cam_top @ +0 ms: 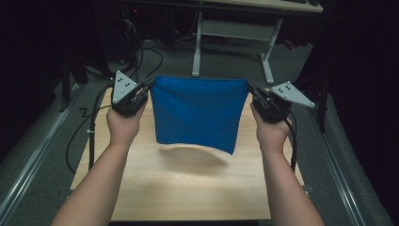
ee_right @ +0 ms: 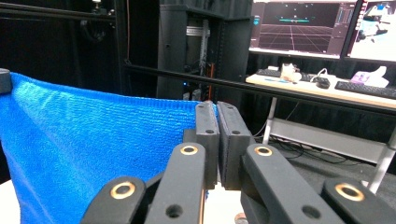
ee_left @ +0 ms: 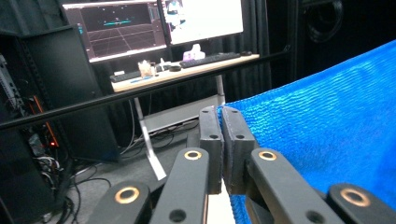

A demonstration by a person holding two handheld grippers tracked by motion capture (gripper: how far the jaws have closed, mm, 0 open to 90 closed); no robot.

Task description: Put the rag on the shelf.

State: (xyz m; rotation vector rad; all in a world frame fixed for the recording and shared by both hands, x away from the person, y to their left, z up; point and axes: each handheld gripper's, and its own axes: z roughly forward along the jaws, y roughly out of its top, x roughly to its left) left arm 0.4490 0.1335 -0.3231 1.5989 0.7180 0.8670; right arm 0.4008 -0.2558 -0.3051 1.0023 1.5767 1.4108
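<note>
One blue cloth, hanging above one wooden table. Two grippers: left gripper clenched on the cloth's upper corner between its fingers; right gripper likewise clamps the opposite upper corner

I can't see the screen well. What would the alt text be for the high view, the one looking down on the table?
A person holds a blue cloth stretched in the air above a wooden table, its top corners pinched by the left gripper and the right gripper. The cloth hangs flat and casts a shadow on the tabletop. Behind, a dim room holds cables and a desk's white legs.
</note>
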